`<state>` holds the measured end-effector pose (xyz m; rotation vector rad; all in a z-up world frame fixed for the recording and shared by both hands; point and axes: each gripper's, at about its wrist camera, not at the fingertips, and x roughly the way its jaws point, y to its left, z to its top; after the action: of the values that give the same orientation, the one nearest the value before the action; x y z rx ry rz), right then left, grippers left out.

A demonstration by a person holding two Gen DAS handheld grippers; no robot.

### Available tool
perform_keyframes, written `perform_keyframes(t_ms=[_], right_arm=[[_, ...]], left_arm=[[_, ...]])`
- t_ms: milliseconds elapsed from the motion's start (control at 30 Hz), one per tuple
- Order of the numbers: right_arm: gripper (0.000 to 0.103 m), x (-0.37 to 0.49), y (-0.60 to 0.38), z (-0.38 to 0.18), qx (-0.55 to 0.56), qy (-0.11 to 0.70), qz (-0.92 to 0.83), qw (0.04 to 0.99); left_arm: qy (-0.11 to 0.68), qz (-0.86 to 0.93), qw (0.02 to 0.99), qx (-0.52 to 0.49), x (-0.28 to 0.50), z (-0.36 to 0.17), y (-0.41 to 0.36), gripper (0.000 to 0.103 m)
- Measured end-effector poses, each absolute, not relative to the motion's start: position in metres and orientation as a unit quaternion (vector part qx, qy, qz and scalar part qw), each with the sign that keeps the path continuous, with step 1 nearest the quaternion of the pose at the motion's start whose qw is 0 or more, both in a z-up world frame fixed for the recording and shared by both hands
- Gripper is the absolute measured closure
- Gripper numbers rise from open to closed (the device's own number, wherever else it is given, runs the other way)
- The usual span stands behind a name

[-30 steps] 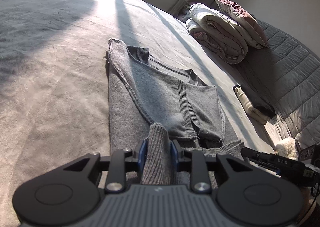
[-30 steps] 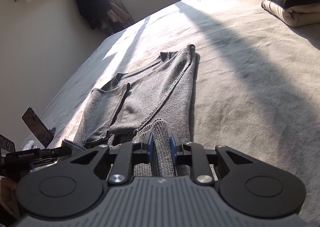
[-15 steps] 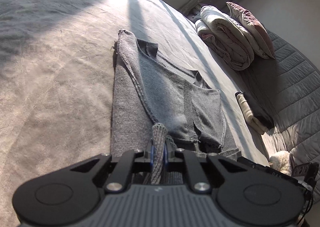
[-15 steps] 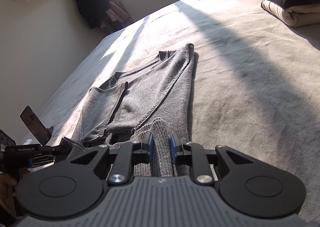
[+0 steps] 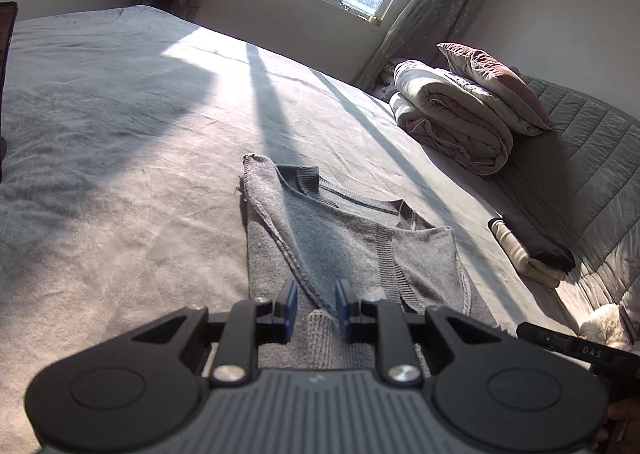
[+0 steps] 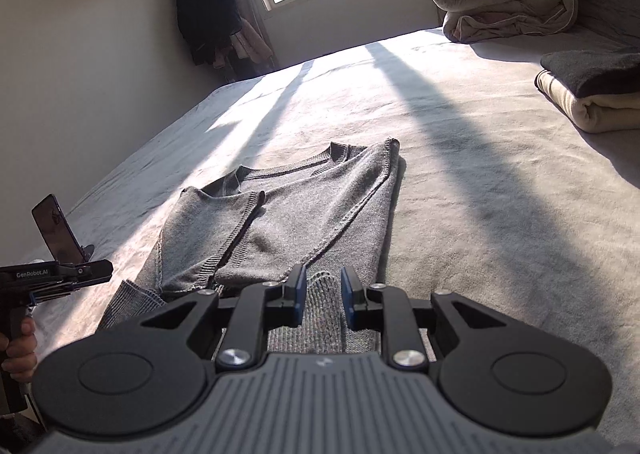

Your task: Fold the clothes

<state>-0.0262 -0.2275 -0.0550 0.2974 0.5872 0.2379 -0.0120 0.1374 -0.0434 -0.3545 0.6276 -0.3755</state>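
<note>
Left gripper [image 5: 316, 308]: jaws parted, blue pads either side of the ribbed hem without pinching it; nothing held. Right gripper [image 6: 323, 296]: likewise parted, the hem lying loose between its pads. The grey sweater [image 5: 344, 246] lies flat on the bed [image 5: 120, 182], near edge under both tools, sleeves folded in over the body, neckline at the far end. To the right, well apart from the sweater, sits a small stack of folded clothes [image 6: 592, 94]. At the far right corner rests a rolled duvet [image 5: 452, 122] with a pillow [image 5: 492, 82] on top. A phone on a stand [image 6: 56, 230] is at the left edge.
</note>
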Motion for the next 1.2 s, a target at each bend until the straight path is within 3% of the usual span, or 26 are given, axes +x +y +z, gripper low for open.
perform_keyframes(t_ms=[267,500,600,700,833,967,1200], right_arm=[[0.081,-0.021,-0.208,-0.065,0.088,0.300,0.138,0.940],[0.081,-0.015,-0.214,-0.076,0.085,0.320,0.121,0.936],[0.073,-0.021,-0.214,-0.070,0.077,0.320,0.123,0.936],[0.063,-0.031,-0.219,-0.067,0.080,0.327,0.133,0.932],[0.053,-0.047,-0.238,-0.068,0.091,0.340,0.137,0.926],[0.051,-0.059,-0.267,-0.074,0.141,0.371,0.149,0.906],[0.051,-0.058,-0.303,-0.086,0.280,0.424,0.209,0.836]], left_arm=[[0.355,-0.190,0.909,-0.111,-0.009,-0.066,0.113,0.091],[0.362,-0.182,0.908,-0.109,-0.009,-0.069,0.114,0.091],[0.361,-0.193,0.905,-0.115,-0.014,-0.064,0.120,0.085],[0.362,-0.189,0.906,-0.110,-0.020,-0.059,0.131,0.072],[0.387,-0.196,0.890,-0.139,-0.025,-0.060,0.154,0.065],[0.425,-0.210,0.862,-0.178,-0.025,-0.069,0.179,0.058],[0.493,-0.281,0.767,-0.298,-0.018,-0.099,0.213,0.058]])
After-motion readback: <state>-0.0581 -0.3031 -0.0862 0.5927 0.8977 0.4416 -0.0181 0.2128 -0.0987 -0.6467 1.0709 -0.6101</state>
